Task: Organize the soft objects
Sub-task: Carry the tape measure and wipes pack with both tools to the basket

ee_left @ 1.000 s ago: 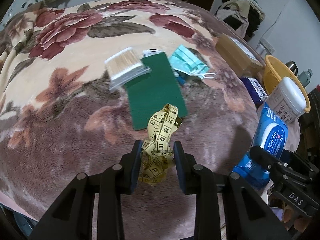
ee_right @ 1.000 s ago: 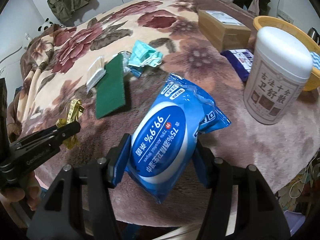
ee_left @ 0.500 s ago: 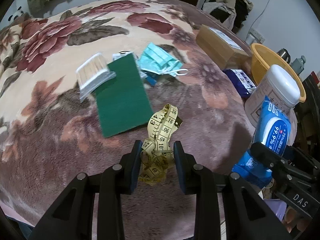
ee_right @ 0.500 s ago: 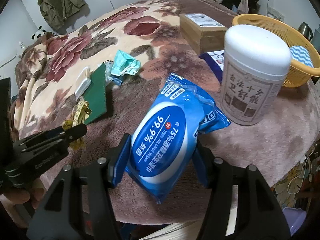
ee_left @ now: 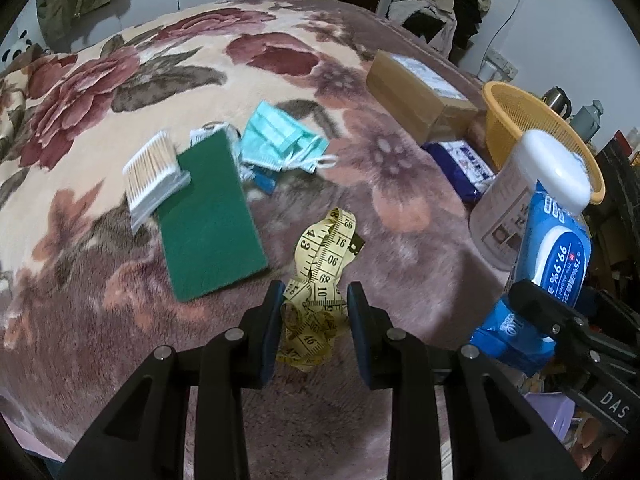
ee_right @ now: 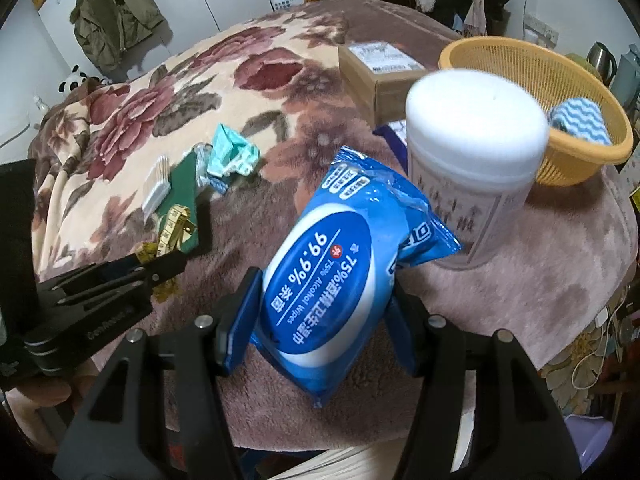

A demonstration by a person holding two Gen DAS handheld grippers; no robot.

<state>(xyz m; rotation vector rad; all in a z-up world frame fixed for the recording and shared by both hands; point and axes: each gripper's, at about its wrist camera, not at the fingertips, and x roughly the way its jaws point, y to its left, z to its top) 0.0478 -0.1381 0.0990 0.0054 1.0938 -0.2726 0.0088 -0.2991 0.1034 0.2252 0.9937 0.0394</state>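
Note:
My left gripper (ee_left: 312, 304) is shut on a crumpled yellow tape measure (ee_left: 320, 276) and holds it above the floral blanket (ee_left: 160, 80). My right gripper (ee_right: 320, 300) is shut on a blue pack of alcohol wipes (ee_right: 320, 272), held in the air near a white canister (ee_right: 472, 160). The pack also shows at the right of the left wrist view (ee_left: 556, 256). An orange basket (ee_right: 580, 152) with a blue-and-white cloth (ee_right: 580, 120) in it stands behind the canister. A green scouring pad (ee_left: 208, 216), teal face masks (ee_left: 276, 140) and a box of cotton swabs (ee_left: 152, 172) lie on the blanket.
A cardboard box (ee_left: 416, 96) and a dark blue packet (ee_left: 460, 164) lie near the basket. The blanket's front edge drops off just below both grippers. A jacket (ee_right: 112, 24) hangs on the white cupboard behind; clothes are piled at the back right.
Both grippers have moved to the right with their loads. The canister and basket now loom larger in the right wrist view; the pad and masks have slid left.

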